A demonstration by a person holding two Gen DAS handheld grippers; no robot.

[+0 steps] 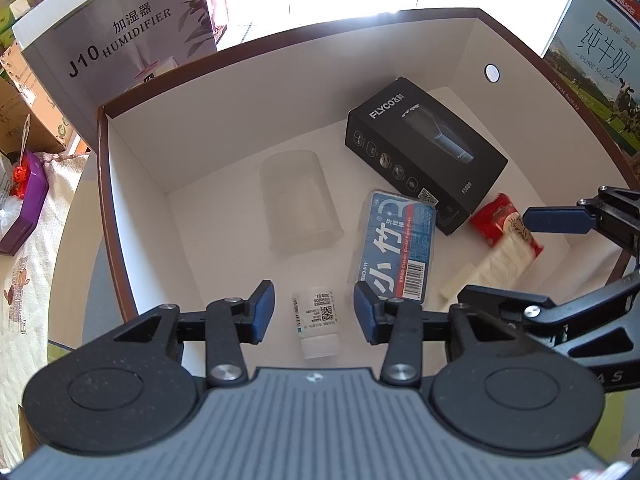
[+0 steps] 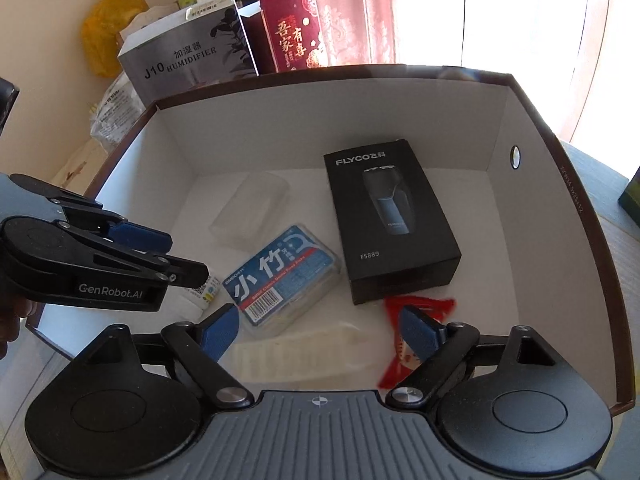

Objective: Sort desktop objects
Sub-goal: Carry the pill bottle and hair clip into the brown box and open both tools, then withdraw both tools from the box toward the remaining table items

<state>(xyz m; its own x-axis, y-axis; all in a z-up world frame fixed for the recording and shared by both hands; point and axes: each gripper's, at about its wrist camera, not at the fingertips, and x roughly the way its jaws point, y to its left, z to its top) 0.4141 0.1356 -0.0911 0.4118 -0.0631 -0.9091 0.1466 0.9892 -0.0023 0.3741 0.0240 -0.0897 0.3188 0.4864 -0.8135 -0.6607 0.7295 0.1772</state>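
- Left tongs (image 1: 314, 312) spread wide, nothing held, hanging inside the white box (image 1: 132, 208) just over the small white bottle (image 1: 318, 330), which lies on its side between the 2 pads.
- Right tongs (image 2: 320, 330) also spread wide and empty; the red-and-white snack pack (image 2: 404, 354) lies under and beside their right pad (image 2: 418, 332), whether touching I cannot tell.
- Step in hand, my guess: dropping items into the box, or just about to back out. No grip on either side.
- To do it well: lift both tongs straight up, keep pads clear of bottle and snack pack so nothing drags or rolls.
- The 2 tongs sit close together over the near floor; pull out 1 at a time to avoid knocking.
- Bottle is round and on its side, likely rolls if nudged.
- Box contents, 5 or so: black shaver carton (image 2: 390, 224) ahead of the right tongs, flat, label up.
- Blue floss-pick case (image 2: 282, 280) between the 2 tongs, just ahead of the right tongs' left pad.
- Clear plastic tub (image 1: 298, 200) ahead of the left tongs, on its side, apart from the case.
- A pale ribbed piece (image 2: 296, 354) lies between the right pads; too blurred to name.
- Outside the box, beyond the far wall: humidifier carton (image 1: 116, 50).
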